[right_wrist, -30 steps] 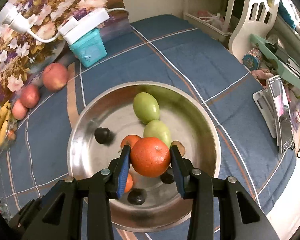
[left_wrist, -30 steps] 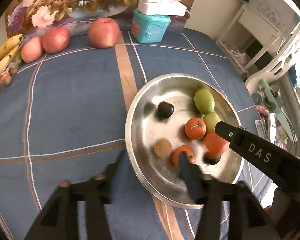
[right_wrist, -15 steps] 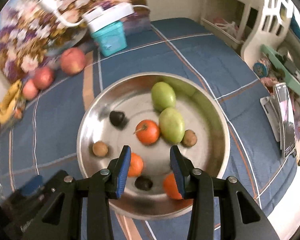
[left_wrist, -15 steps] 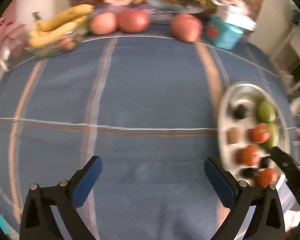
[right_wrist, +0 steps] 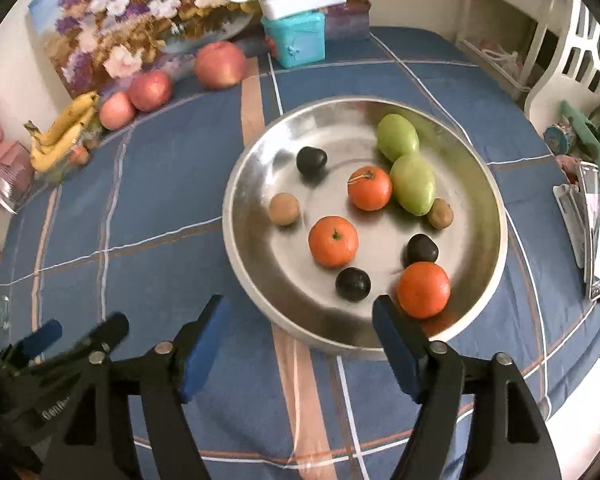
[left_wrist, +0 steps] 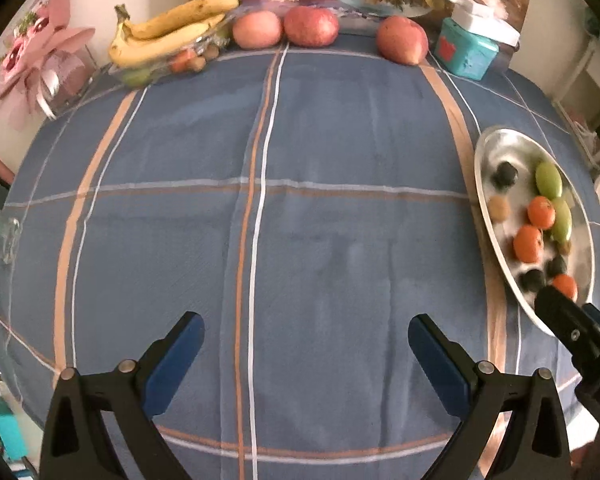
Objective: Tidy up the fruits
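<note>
Both tongs, right gripper [right_wrist: 302,322] and left gripper [left_wrist: 306,338], wide, empty; orange [right_wrist: 423,289] beside right's finger.

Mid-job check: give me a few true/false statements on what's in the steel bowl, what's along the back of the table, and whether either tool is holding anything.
1. Both the left tool and the right tool are open and hold nothing. True.
2. The steel bowl holds three orange fruits. True: one near the middle, one with a stem, one by the near rim.
3. The bananas lie in the steel bowl. False: they sit at the table's far edge, left of the apples.
4. Only one green fruit is in the bowl. False: two lie side by side.
5. Three red apples sit along the back edge. True.
</note>
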